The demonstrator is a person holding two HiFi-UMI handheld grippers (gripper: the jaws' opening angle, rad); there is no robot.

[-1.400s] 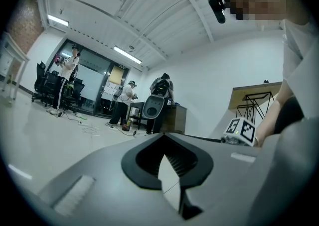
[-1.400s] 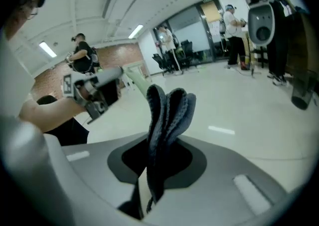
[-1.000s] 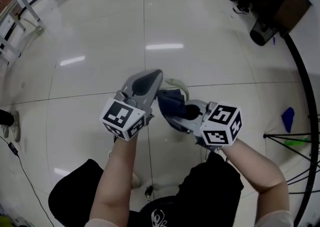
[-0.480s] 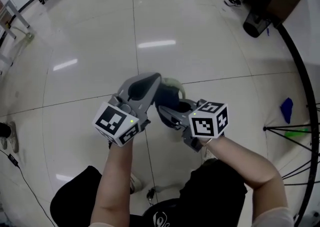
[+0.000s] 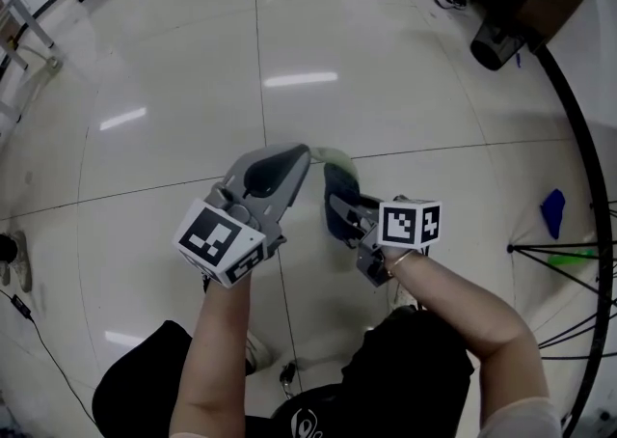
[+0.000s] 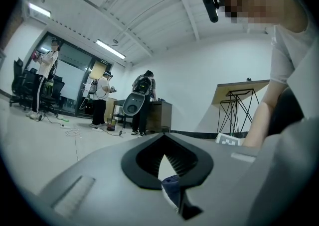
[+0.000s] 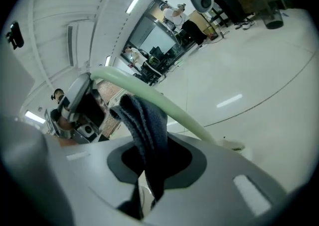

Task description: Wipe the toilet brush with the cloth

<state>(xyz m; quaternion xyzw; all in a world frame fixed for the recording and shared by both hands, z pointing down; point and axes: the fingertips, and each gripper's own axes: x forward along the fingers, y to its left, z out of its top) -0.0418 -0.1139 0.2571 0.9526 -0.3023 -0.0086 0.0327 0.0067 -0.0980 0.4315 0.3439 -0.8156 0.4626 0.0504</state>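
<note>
Gripping the brush [image 5: 333, 154] at the top of its pale green handle, the left gripper [image 5: 301, 151] is closed down to a narrow slit, and the handle is seen coming out right at its tips. This is judged to be a steadying hold, so that the shaft is kept from swinging while it is rubbed. The cloth [image 5: 336, 190], dark blue, is pinched between the closed jaws of the right gripper [image 5: 343, 216] and is bunched up beyond them, so that a soft wad, not bare plastic, is offered to the handle. In the right gripper view the cloth is seen at the shaft just below the left gripper's hold, though firm contact cannot be told. The brush is held in the air between the two grippers, above the floor [image 5: 193, 89]. Its long axis is run from the left tips downward and away from the person, handle end up. The lower end is pointed at the floor, and its bristles cannot be made out.
</note>
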